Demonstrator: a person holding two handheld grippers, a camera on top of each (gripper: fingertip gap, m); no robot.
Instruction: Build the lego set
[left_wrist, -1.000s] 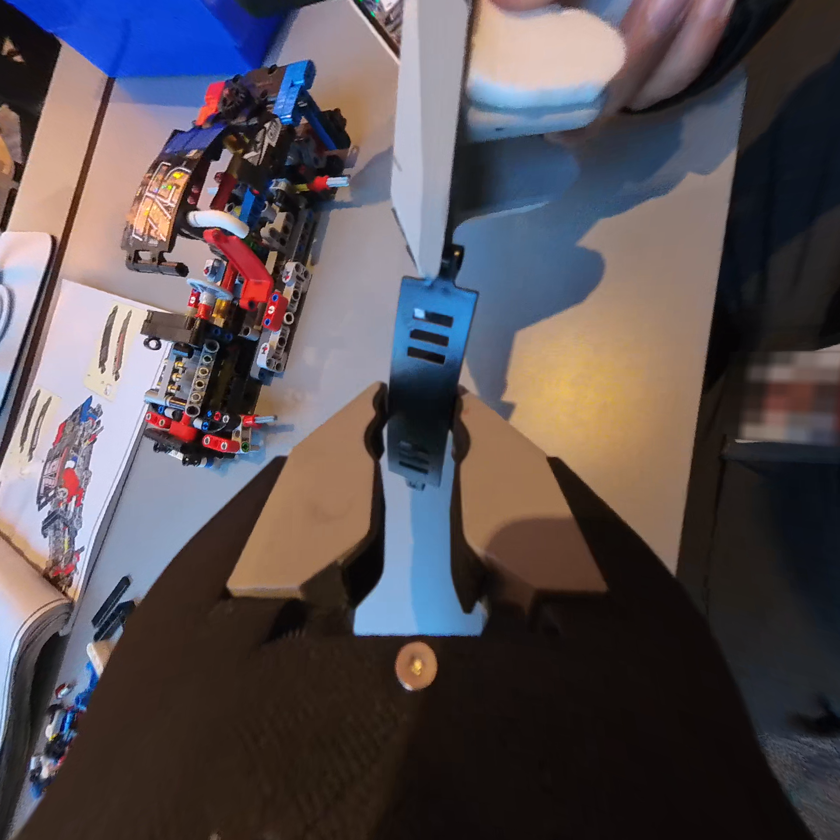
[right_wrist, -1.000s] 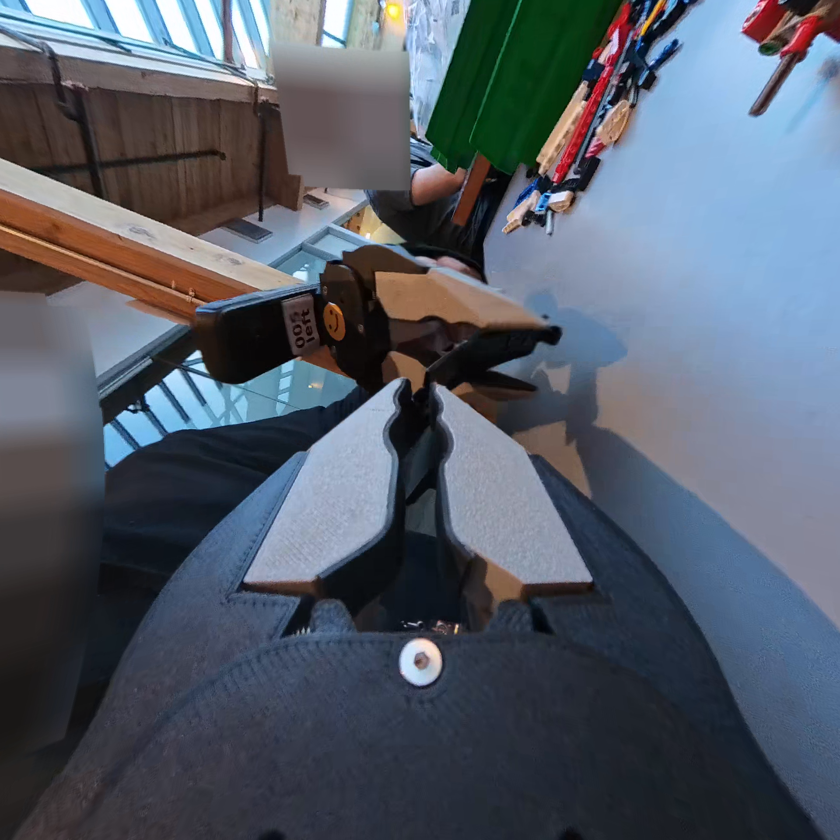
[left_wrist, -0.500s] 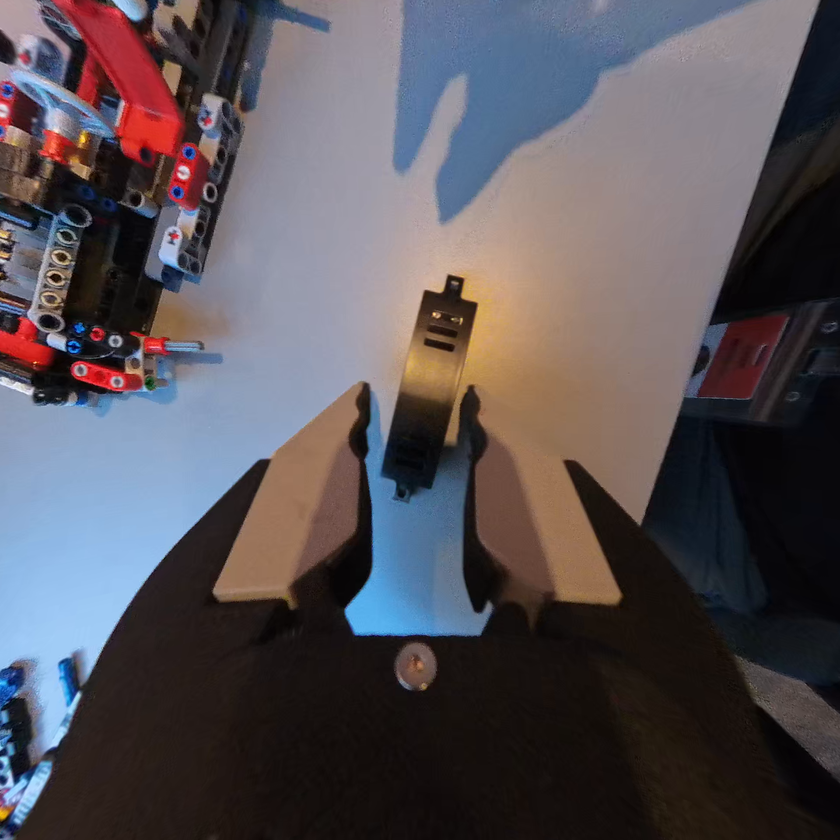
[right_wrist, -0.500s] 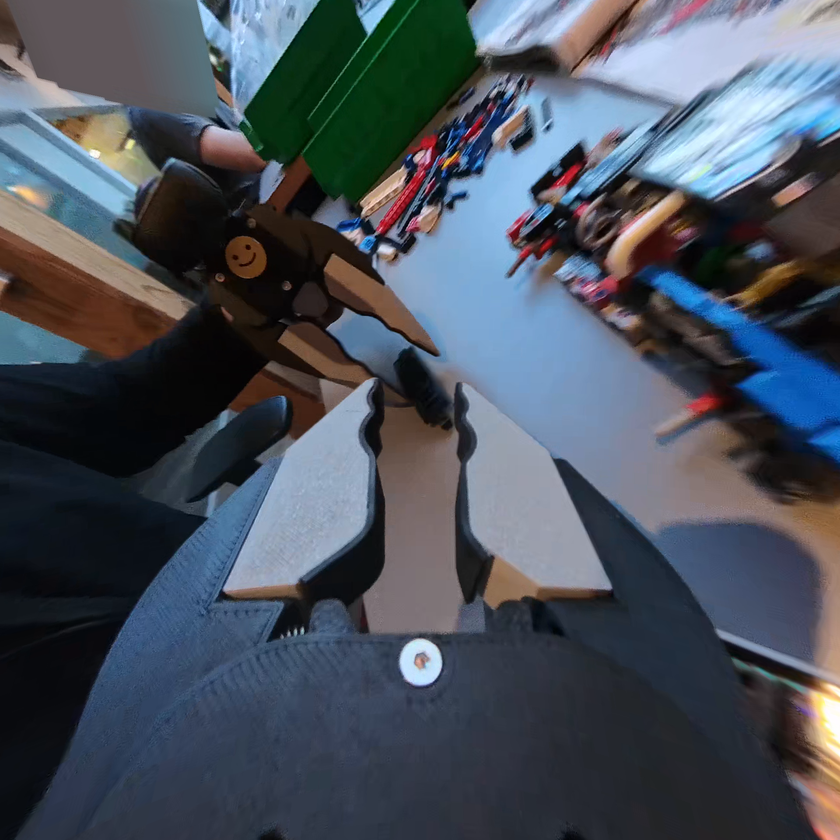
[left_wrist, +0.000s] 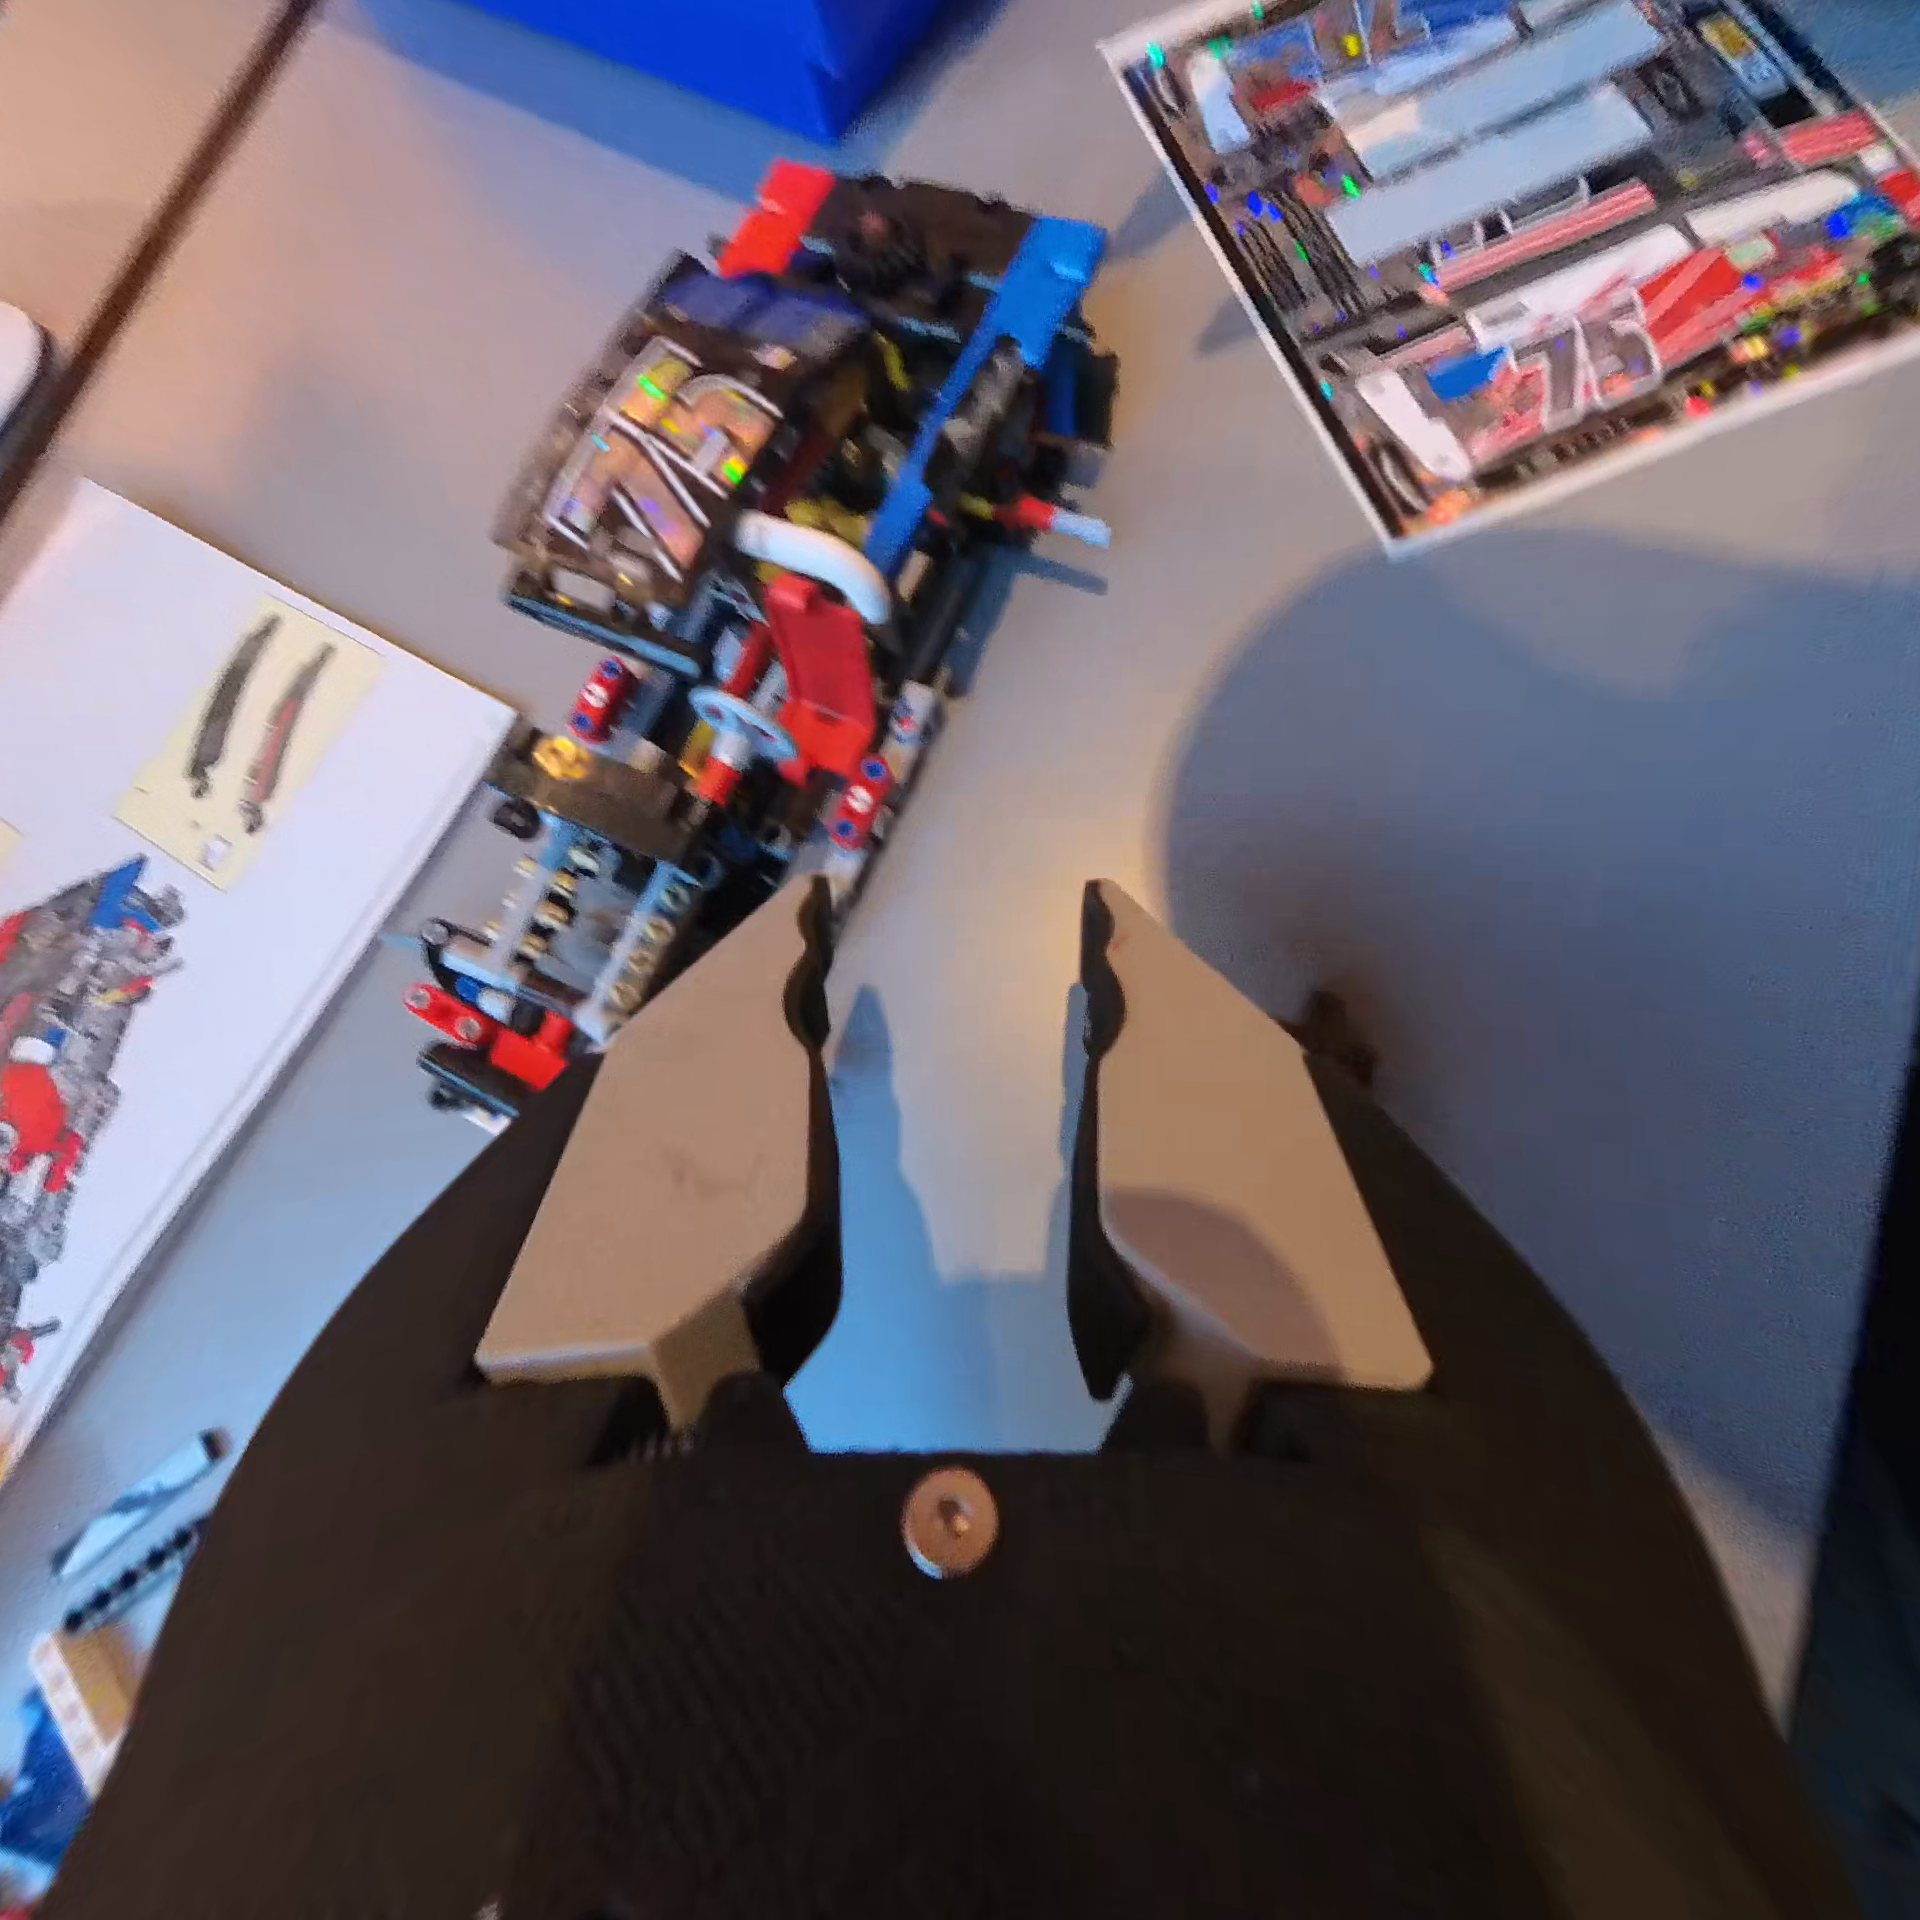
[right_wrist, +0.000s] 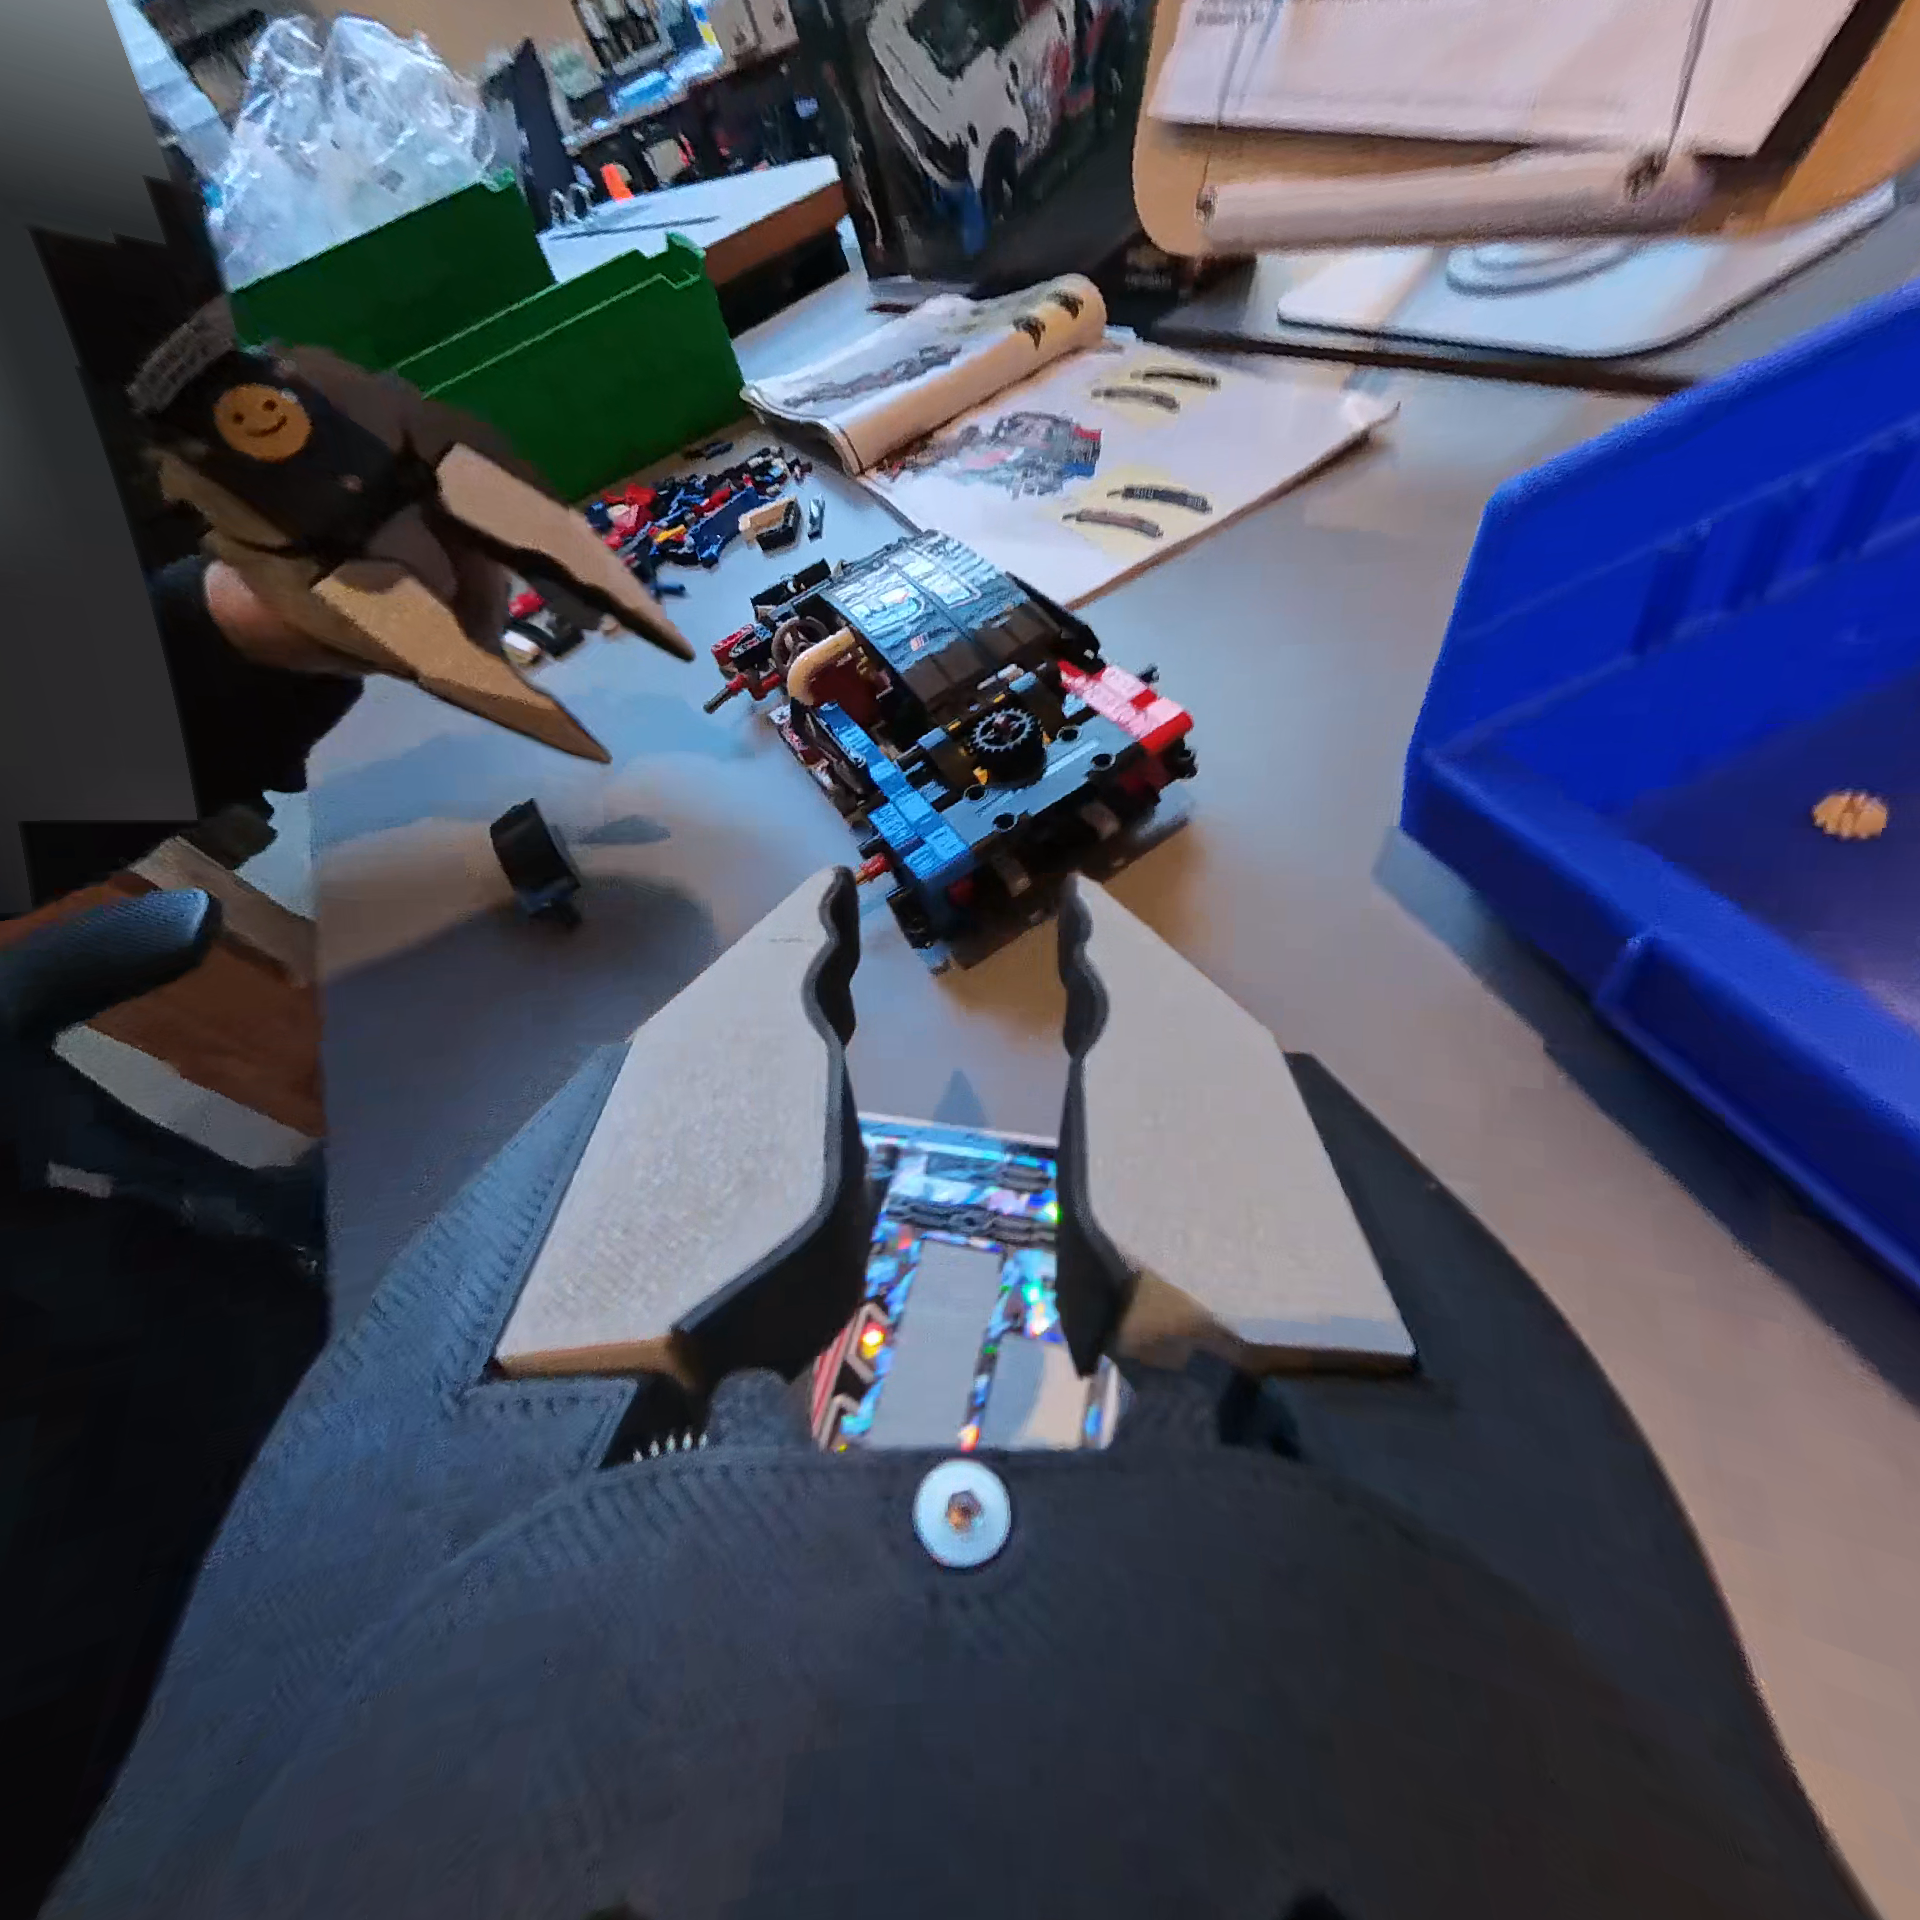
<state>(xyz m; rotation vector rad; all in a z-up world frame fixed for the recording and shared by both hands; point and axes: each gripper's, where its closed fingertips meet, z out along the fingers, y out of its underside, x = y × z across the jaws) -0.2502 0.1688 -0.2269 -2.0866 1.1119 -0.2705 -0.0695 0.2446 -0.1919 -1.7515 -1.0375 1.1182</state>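
Both tools have let go and pulled back since a moment ago: the black slotted piece (right_wrist: 535, 854) that the left tool (left_wrist: 954, 902) pinched now lies alone on the tabletop (left_wrist: 1455, 935). The left tool is spread wide with nothing in it, and so is the right tool (right_wrist: 958, 902). The half-built lego car (left_wrist: 790, 582) is black, with blue beams, red bits and a shiny sticker panel. The black piece lies left of the car in the right wrist view. A blue bin (right_wrist: 1683, 748) stands right of the car, an open booklet (right_wrist: 1091, 436) behind it, and a shiny sticker sheet (left_wrist: 1538, 249) nearby. Bare tabletop lies between the car and the tabletop's near edge.
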